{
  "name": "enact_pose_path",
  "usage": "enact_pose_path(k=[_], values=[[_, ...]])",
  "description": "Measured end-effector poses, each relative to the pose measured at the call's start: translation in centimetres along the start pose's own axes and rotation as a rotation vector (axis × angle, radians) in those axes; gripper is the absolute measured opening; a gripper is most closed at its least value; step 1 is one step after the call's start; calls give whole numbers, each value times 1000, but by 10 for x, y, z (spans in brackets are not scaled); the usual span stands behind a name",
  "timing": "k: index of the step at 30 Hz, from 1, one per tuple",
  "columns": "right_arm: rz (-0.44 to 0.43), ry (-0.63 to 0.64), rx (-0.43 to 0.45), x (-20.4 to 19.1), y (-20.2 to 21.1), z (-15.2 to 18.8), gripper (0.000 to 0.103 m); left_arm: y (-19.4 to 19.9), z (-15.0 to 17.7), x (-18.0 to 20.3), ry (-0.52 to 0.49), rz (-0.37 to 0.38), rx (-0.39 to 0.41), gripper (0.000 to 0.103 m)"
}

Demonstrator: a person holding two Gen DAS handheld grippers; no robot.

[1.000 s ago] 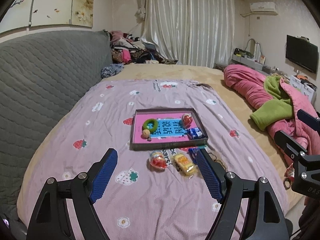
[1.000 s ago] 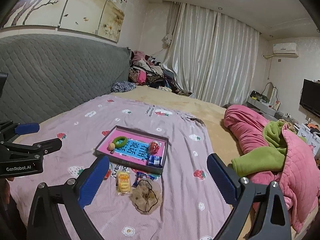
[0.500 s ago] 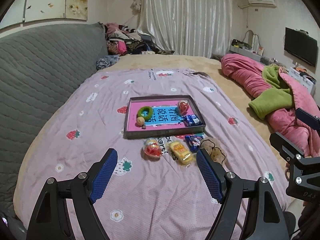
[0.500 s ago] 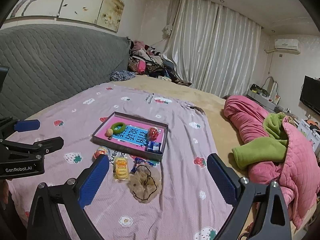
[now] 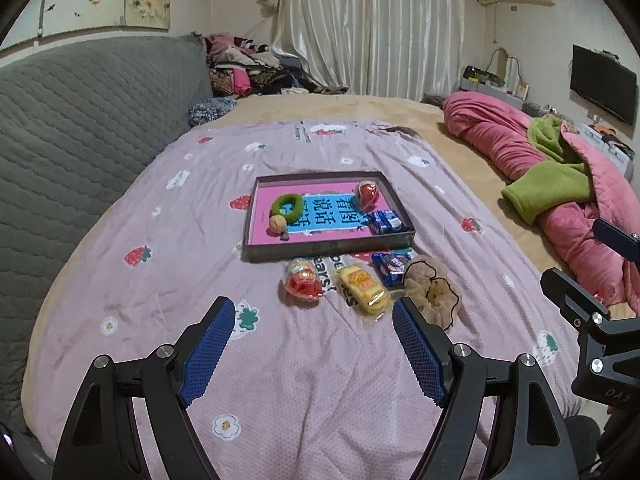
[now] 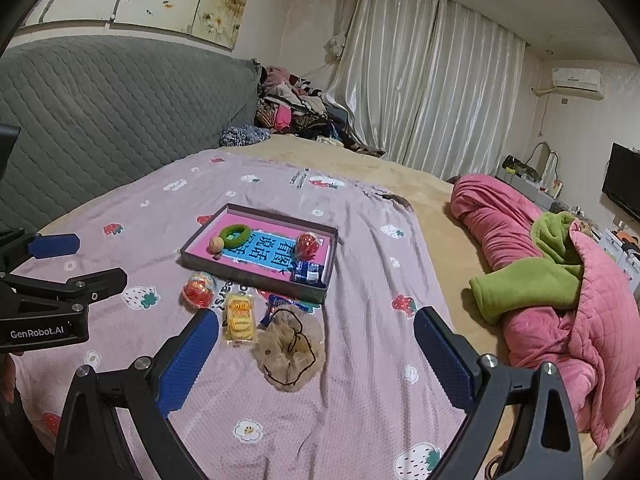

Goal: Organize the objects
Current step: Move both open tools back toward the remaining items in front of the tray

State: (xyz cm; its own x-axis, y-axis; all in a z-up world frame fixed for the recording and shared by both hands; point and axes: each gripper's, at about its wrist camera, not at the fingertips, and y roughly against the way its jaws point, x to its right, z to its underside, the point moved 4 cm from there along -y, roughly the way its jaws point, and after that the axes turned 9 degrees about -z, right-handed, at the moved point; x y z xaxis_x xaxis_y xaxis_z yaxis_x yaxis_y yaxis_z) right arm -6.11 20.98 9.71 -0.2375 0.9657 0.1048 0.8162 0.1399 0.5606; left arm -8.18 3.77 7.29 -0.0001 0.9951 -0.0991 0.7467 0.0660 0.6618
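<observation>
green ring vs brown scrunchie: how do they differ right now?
The green ring lies inside the tray; the brown scrunchie lies outside it on the sheet, near the tray's front edge. The ring is a neat, plump circle with an open centre; the scrunchie is crumpled and flat, edged with a dark line. The ring looks smaller than the scrunchie. Both are soft loops, and neither is in a claw.

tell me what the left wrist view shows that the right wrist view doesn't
Only the left wrist view: the left gripper's own blue fingers, open and empty. Only the right wrist view: the "GenRobot.AI" label on the left gripper's body. Both: the tray, yellow packet, red capsule, tan scrunchie and pink quilt.
</observation>
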Motion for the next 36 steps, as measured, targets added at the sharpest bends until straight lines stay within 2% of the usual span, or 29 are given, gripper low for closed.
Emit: enact_pose_path(k=[16, 36], values=[[-2, -30, -104, 7, -44, 38, 99, -43, 25, 6, -22, -1, -82, 82], [-4, -39, -195, 12, -91, 63, 99, -90, 39, 11, -27, -6, -155, 82]])
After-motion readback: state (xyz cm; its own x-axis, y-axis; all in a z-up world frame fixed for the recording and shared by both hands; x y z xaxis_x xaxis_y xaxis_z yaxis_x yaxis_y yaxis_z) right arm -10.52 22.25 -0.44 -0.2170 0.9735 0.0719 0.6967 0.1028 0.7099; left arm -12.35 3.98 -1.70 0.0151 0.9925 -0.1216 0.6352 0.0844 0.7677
